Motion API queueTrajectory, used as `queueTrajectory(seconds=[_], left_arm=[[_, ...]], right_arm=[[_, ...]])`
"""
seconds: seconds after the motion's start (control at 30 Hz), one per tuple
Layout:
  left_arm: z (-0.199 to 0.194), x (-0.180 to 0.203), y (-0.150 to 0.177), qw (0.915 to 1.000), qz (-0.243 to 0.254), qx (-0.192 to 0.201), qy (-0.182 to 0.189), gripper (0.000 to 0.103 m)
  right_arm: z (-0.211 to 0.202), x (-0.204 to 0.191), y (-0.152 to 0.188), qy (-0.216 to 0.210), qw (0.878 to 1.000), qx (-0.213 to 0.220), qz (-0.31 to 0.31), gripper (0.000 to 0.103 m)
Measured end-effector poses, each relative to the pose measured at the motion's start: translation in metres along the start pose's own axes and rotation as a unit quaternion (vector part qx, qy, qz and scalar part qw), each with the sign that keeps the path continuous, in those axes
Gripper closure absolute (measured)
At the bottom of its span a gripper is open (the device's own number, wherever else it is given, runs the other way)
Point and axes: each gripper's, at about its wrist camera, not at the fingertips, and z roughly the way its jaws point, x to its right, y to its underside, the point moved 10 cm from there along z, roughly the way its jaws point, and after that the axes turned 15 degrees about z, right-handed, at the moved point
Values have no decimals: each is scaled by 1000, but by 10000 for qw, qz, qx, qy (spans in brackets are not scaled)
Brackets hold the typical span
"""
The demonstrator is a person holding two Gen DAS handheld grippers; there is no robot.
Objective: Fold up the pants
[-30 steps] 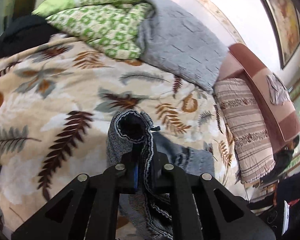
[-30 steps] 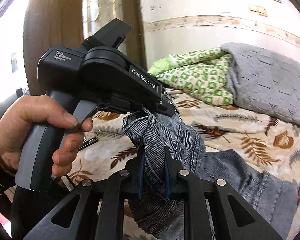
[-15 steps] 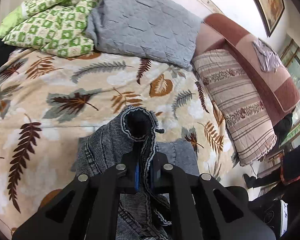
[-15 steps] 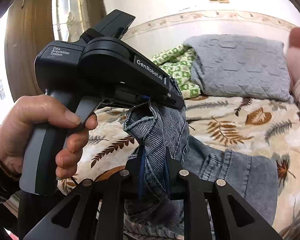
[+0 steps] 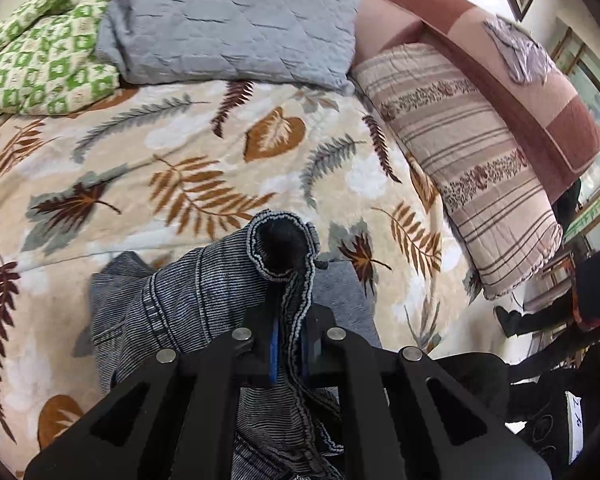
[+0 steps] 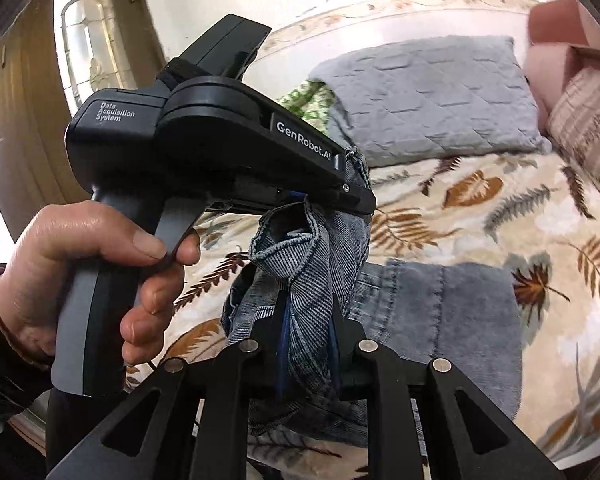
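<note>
Grey-blue denim pants (image 5: 172,304) lie partly on a leaf-patterned bed cover (image 5: 180,148), one end lifted. My left gripper (image 5: 288,308) is shut on a rolled hem edge of the pants, which bulges above its fingers. In the right wrist view my right gripper (image 6: 306,312) is shut on a bunched fold of the same pants (image 6: 440,312), whose flat part rests on the bed to the right. The left gripper body (image 6: 220,148), held by a hand (image 6: 80,264), sits just left of and above the right one, pinching the same cloth.
A grey quilted pillow (image 5: 236,20) and a green checked blanket (image 5: 40,64) lie at the far side of the bed. A striped pillow (image 5: 460,160) leans on a brown headboard (image 5: 540,92) at right. A wooden door (image 6: 28,120) stands at left.
Both grippers have carried the held denim sideways across the bed toward the headboard side; the grey pillow and striped pillow now fill more of both views. Both grips are unchanged.
</note>
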Motion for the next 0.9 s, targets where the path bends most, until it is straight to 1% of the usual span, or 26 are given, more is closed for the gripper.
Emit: queueTrajectory(seconds=[0.23, 0.47, 0.63, 0.73, 0.9], left_arm=[[32, 22, -4, 9993, 231, -293, -1, 98], [66, 44, -3, 9972, 455, -601, -9, 98], [91, 55, 4, 9941, 678, -837, -138, 98], [101, 57, 9, 9924, 766, -935, -210, 98], [113, 59, 15, 9906, 882, -995, -330, 98]], right_arm=[[-3, 31, -1, 17, 9990, -7, 455, 88], [-5, 63, 0, 93, 9954, 0, 955, 88], [-5, 88, 6, 177, 9909, -64, 1334, 88], [-3, 97, 11, 219, 9892, -119, 1441, 88], [3, 109, 19, 225, 9858, -204, 1649, 88]])
